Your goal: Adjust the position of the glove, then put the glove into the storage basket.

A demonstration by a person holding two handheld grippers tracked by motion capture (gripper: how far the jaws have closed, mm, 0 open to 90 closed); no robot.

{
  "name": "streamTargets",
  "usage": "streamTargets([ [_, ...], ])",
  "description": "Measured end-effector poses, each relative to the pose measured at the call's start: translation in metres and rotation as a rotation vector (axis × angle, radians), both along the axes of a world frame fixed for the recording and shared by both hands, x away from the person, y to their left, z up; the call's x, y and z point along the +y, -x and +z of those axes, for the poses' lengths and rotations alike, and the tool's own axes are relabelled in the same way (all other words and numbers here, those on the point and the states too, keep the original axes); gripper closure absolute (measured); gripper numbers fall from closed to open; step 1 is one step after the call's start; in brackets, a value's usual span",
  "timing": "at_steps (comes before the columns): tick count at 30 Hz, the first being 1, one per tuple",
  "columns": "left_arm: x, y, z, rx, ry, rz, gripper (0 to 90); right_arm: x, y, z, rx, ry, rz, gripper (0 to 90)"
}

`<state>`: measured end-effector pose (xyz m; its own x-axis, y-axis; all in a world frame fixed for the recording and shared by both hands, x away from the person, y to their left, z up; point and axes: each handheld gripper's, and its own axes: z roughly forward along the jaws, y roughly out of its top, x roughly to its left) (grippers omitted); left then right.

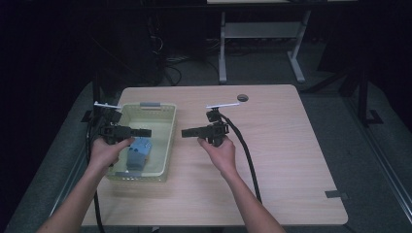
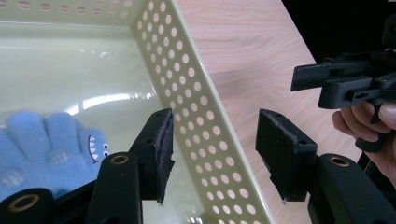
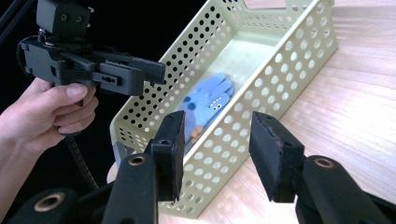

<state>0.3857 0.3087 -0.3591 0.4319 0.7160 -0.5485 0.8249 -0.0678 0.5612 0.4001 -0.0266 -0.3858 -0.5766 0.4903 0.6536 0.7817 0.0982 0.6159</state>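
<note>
A pale yellow perforated basket stands on the left of the wooden table. A blue glove with a shark face lies flat in its near half. My left gripper hovers over the basket, open and empty, pointing right. In the left gripper view the left gripper has the basket wall running between its jaws, with the glove at lower left. My right gripper is open and empty just right of the basket, pointing left. In the right gripper view the right gripper faces the basket and glove.
The wooden table is bare to the right of the basket. A dark round grommet sits near its far edge and a grey tape strip at front right. The right gripper's cable trails back along the forearm.
</note>
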Motion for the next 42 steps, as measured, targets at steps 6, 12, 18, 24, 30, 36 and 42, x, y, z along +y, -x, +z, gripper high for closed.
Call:
streamTargets([
  [6,-0.005,0.000,0.001,-0.006,0.014,-0.006,43.6,-0.012,0.002,0.000,-0.003,0.009,-0.020,53.5],
  [12,-0.014,0.001,0.002,-0.012,0.021,-0.019,41.8,-0.030,0.002,-0.001,-0.005,0.015,-0.050,53.1],
  [18,-0.026,0.001,0.006,-0.032,0.026,-0.048,41.4,-0.046,0.004,0.000,0.002,0.016,-0.069,52.7],
  [24,-0.040,0.003,0.008,-0.045,0.034,-0.074,41.4,-0.060,0.009,0.000,-0.001,0.007,-0.090,51.9],
  [30,-0.053,0.001,0.006,-0.058,0.056,-0.082,40.1,-0.079,0.014,-0.002,-0.001,-0.004,-0.111,51.1],
  [36,-0.066,0.001,0.005,-0.058,0.062,-0.095,39.5,-0.097,0.018,-0.001,0.002,-0.011,-0.138,49.8],
  [42,-0.079,0.004,0.004,-0.079,0.060,-0.110,38.3,-0.111,0.023,-0.004,0.011,-0.003,-0.160,48.5],
])
